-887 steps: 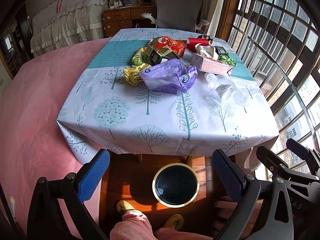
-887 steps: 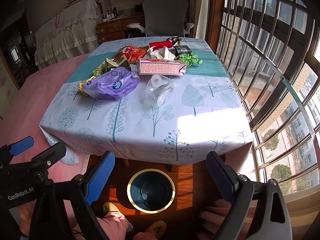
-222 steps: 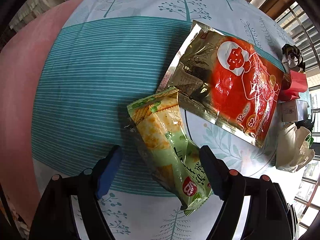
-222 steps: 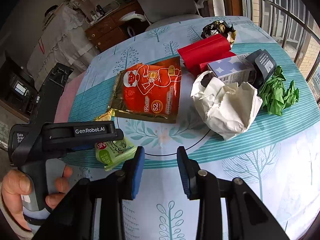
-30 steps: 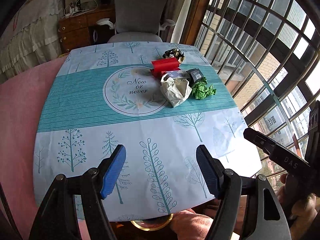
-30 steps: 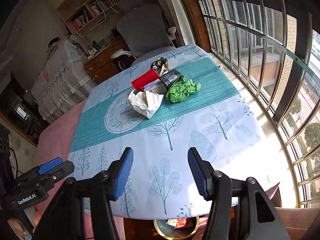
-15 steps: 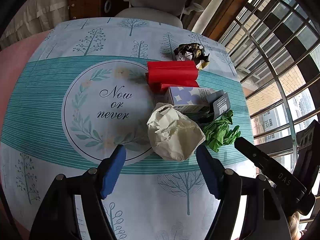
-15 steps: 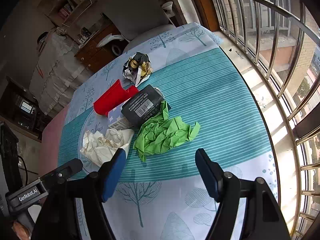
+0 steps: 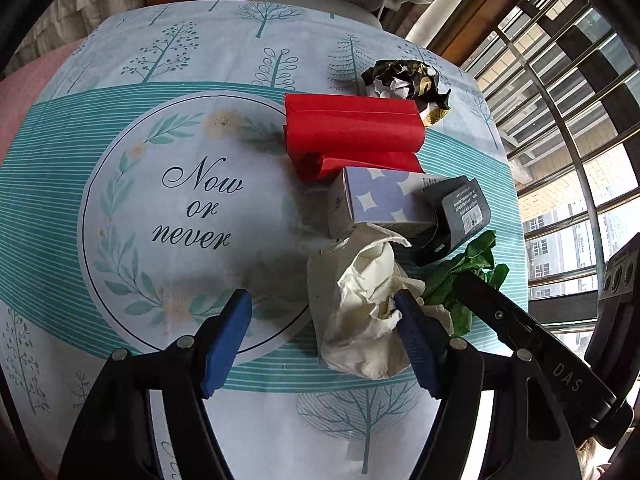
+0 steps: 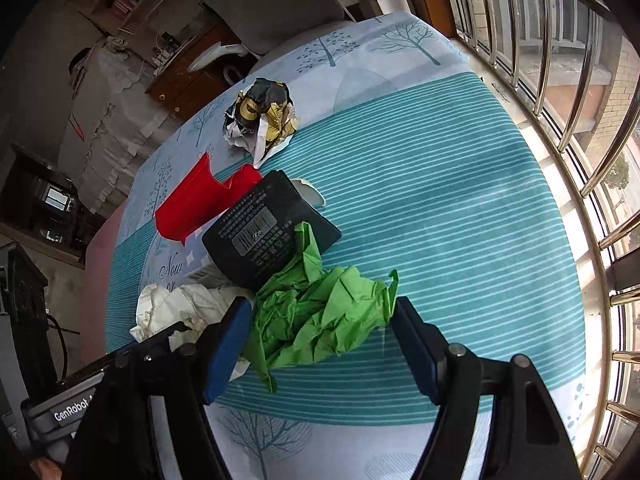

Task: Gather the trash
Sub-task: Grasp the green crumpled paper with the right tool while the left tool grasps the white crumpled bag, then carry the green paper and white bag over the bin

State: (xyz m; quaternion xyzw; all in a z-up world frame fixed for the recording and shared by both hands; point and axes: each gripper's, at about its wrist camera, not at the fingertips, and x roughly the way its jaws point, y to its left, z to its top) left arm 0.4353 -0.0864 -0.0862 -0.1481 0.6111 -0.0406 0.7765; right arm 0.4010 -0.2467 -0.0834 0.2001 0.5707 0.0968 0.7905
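The crumpled green paper (image 10: 320,320) lies on the worktop (image 10: 460,220) between the spread pads of the right tool (image 10: 322,342), not yet pinched; those jaws have just been opening. Its far edge rests against the dark box (image 10: 264,232), so a closing pinch may drag that box along or catch only a loose flap that tears away.

Just beside it, the crumpled cream paper (image 9: 360,312) sits against the right pad of the left tool (image 9: 326,336), whose jaws also stand spread, most of the gap lying over bare cloth. If it closes here, it likely nips just a fold and the wad slips out on lifting.

The two tools stand very near each other and could collide. Behind lie the patterned carton (image 9: 380,200), red boxes (image 9: 352,128) and a black-and-gold wrapper (image 9: 404,80), which a careless sweep could shove.
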